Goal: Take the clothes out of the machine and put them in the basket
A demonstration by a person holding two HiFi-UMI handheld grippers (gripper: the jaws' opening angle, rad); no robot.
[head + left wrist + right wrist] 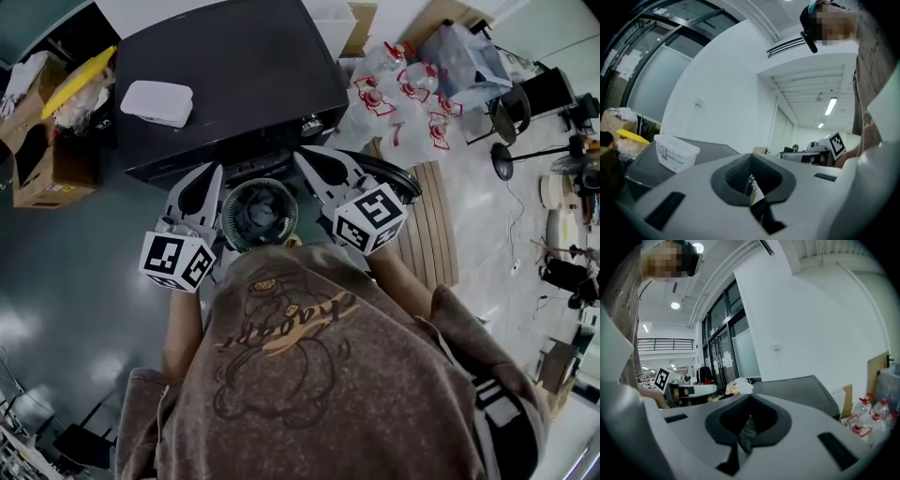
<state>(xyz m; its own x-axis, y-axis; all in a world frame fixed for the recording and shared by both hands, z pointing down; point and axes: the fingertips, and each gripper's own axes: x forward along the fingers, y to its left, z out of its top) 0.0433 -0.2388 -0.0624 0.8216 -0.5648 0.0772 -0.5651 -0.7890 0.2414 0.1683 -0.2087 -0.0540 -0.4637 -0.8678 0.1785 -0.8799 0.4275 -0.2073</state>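
Observation:
The dark washing machine (234, 66) stands in front of me, its flat top also visible in the left gripper view (710, 149) and the right gripper view (797, 390). Its round front opening (260, 214) looks dark grey inside; I cannot make out clothes in it. My left gripper (212, 172) is just left of the opening, my right gripper (306, 156) just right of it, both pointing at the machine's front. The jaws of the left gripper (752, 180) and the right gripper (749, 420) are shut with nothing between them. No basket is in view.
A white plastic box (157, 102) sits on the machine's top. A dark curved door (398, 180) hangs open at the right, above a slatted wooden board (433, 220). Wrapped water bottles (403, 89) lie behind it. Cardboard boxes (47, 159) stand at the left.

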